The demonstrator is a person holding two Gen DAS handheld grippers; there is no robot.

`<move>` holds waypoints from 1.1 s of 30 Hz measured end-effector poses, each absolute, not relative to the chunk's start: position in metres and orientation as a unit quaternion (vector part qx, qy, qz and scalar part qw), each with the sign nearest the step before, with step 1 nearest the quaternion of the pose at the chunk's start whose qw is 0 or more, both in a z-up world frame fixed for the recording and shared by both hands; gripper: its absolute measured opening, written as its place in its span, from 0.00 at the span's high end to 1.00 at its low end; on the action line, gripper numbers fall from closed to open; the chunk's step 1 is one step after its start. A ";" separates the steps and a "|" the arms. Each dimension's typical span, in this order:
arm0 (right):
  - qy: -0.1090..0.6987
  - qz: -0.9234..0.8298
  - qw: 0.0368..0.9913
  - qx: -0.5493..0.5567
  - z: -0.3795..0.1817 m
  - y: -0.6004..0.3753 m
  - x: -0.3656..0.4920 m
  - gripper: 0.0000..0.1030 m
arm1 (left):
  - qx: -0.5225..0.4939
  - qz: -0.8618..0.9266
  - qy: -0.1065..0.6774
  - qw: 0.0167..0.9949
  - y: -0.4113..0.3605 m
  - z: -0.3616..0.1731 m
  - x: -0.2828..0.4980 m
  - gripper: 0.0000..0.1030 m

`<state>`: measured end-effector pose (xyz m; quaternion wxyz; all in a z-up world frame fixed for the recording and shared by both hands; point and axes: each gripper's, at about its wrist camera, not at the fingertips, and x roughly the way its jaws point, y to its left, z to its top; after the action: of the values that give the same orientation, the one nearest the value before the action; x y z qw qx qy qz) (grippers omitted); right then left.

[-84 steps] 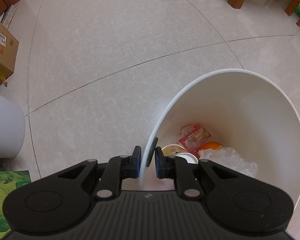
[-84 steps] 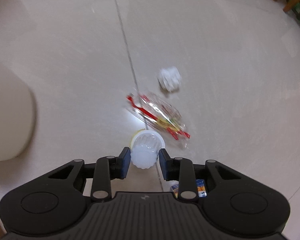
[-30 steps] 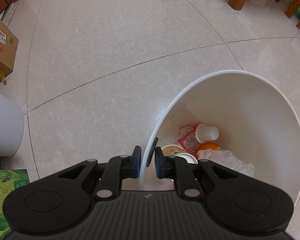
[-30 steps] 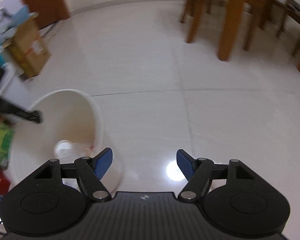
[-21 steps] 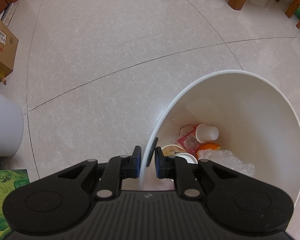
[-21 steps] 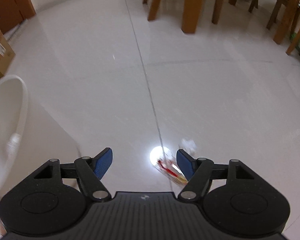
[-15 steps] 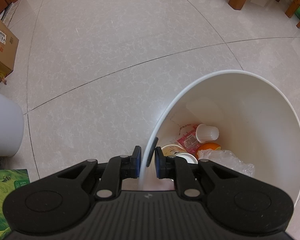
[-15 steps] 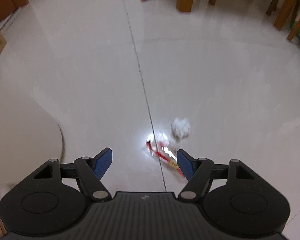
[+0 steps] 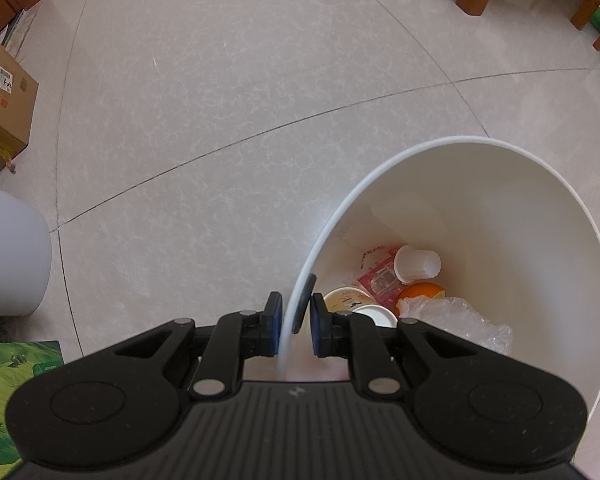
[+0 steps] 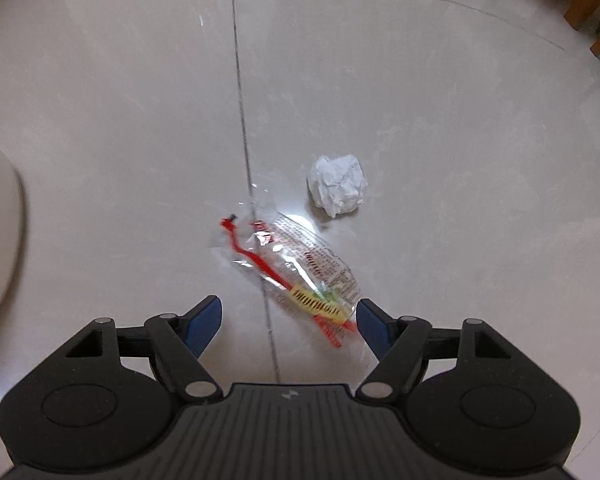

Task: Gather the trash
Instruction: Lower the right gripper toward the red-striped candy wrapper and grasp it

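While left tool (image 9: 294, 330) clamps bin rim (image 9: 460, 141), right tool (image 10: 289, 322) opens; blurred wrapper (image 10: 300, 276) seemingly between.

Right gripper (image 10: 289, 322) opening above clear wrapper (image 10: 296, 272), crumpled paper (image 10: 337, 185) beyond

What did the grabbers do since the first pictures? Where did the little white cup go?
The right hand-held gripper let go of the little white cup, which now lies in the white bin. Its jaws are opening, empty, low over the clear wrapper beside the paper ball. The left hand-held gripper stayed shut on the bin's rim.
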<state>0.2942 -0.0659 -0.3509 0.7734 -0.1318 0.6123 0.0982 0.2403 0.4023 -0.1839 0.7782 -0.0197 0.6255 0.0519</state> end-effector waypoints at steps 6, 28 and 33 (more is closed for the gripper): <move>0.616 0.109 0.770 -0.125 -0.371 -0.068 0.310 0.20 | -0.010 0.053 0.626 0.778 0.398 -0.185 0.241 0.87; 0.632 0.168 0.737 -0.168 -0.389 -0.043 0.290 0.36 | -0.009 0.055 0.626 0.778 0.397 -0.187 0.240 0.87; 0.633 0.152 0.739 -0.173 -0.381 -0.053 0.292 0.60 | -0.008 0.055 0.626 0.778 0.398 -0.186 0.241 0.87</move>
<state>0.2924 -0.0525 -0.3814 0.7390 -0.1732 0.6332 0.1516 0.2405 0.3977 -0.1863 0.7781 -0.0082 0.6257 0.0546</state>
